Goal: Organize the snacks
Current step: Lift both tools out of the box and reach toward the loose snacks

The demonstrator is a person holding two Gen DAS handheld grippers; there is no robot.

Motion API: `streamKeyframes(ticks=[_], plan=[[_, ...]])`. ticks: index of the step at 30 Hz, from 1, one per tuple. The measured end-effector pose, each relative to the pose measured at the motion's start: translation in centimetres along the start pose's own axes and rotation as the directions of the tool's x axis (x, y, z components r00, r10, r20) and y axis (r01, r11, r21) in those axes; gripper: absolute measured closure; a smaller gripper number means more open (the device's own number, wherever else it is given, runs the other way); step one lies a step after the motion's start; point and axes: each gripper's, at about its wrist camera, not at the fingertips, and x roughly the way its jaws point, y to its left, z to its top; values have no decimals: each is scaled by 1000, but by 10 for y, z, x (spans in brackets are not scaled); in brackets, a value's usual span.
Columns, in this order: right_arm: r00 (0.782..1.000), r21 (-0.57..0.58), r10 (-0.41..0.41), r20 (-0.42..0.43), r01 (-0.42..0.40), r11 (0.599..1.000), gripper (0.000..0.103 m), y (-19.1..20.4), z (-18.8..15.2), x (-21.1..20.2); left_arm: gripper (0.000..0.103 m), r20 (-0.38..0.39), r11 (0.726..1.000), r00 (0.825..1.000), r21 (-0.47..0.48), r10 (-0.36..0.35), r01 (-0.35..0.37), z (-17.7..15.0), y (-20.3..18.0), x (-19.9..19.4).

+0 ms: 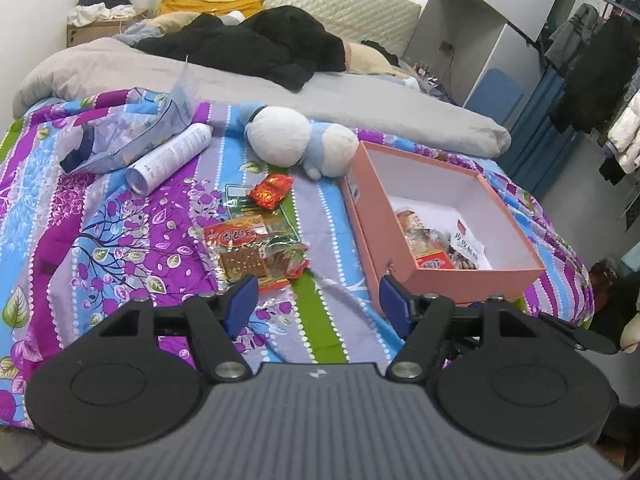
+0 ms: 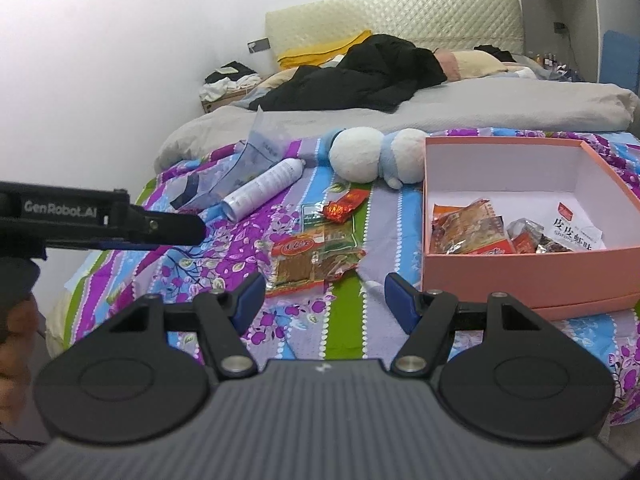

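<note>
Just ahead of our left gripper's (image 1: pixel 316 304) spread, empty blue fingers lies a pile of crinkly foil snack packets (image 1: pixel 256 248); beyond its right finger sits the pink cardboard box (image 1: pixel 472 276). Our right gripper (image 2: pixel 325 304) likewise gapes empty.

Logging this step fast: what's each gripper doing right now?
Left gripper: open, holding nothing, above the bedspread near the snack packets.
Right gripper: open, holding nothing.

Even, soft indoor light, faint shadows, colours vivid, centre sharp — strong fisheye bending at edges, dark vignette in corners.
</note>
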Motion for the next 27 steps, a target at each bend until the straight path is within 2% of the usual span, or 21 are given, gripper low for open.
streamKeyframes(ticks=[14, 27], plan=[[998, -11, 28, -52, -28, 1000, 35, 2, 7, 46, 31, -75, 997, 996, -62, 38, -43, 17, 35, 56], [989, -47, 71, -127, -78, 996, 37, 6, 16, 120, 31, -155, 991, 986, -107, 62, -79, 36, 84, 133]])
